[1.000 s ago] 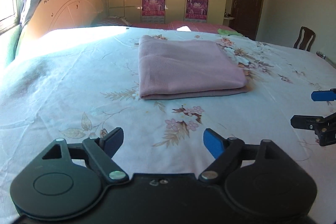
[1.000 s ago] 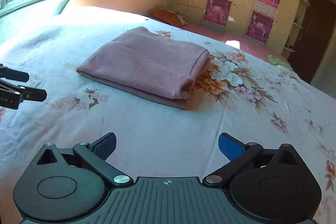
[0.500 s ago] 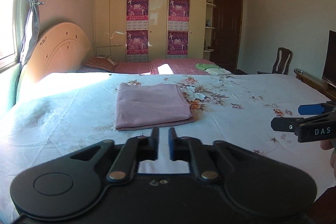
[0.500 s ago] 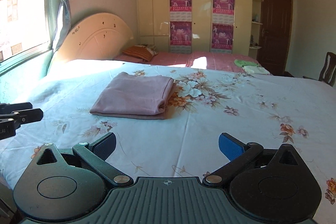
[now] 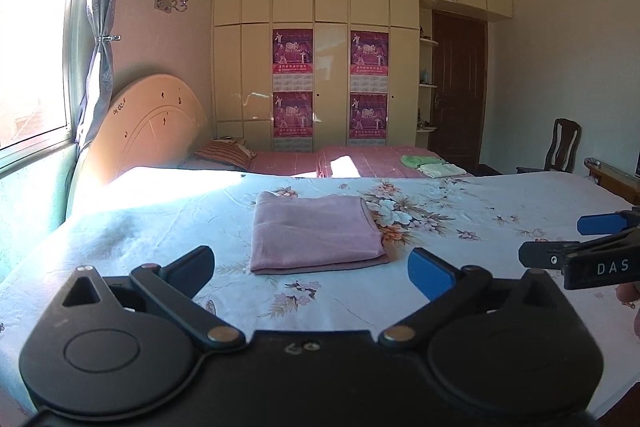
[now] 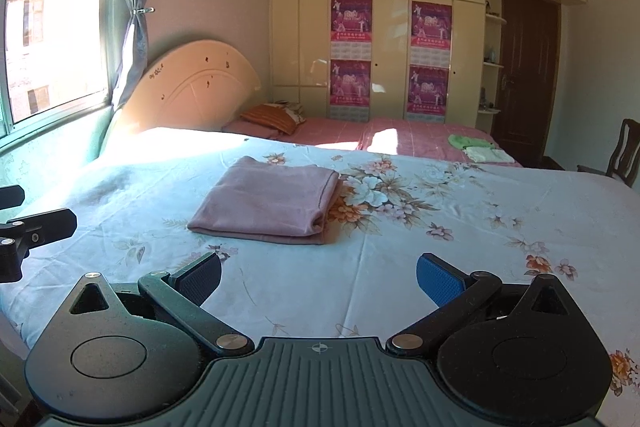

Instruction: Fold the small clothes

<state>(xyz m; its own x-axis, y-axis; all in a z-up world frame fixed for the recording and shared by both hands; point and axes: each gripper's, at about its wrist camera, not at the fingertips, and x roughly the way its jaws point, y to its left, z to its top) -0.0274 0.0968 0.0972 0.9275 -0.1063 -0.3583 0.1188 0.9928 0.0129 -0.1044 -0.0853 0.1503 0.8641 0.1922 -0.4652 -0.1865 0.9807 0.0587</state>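
Observation:
A pink garment [image 5: 316, 231] lies folded into a neat rectangle on the floral bedsheet [image 5: 160, 227]; it also shows in the right wrist view [image 6: 268, 203]. My left gripper [image 5: 312, 269] is open and empty, held back from the garment near the bed's front edge. My right gripper [image 6: 318, 277] is open and empty, also well short of the garment. The right gripper shows at the right edge of the left wrist view [image 5: 576, 239]. The left gripper shows at the left edge of the right wrist view [image 6: 24, 211].
A second bed with a pink cover [image 5: 360, 161] stands behind, with a striped pillow [image 5: 226, 155] and folded green clothes [image 5: 430, 165]. A headboard [image 5: 148, 123] and window [image 5: 32, 39] are left. A wardrobe [image 5: 320, 67], door [image 5: 458, 91] and chair [image 5: 564, 147] stand behind.
Both grippers have pulled back and up from the folded garment. The left gripper shut half a second ago and has opened again. The right gripper stayed open.

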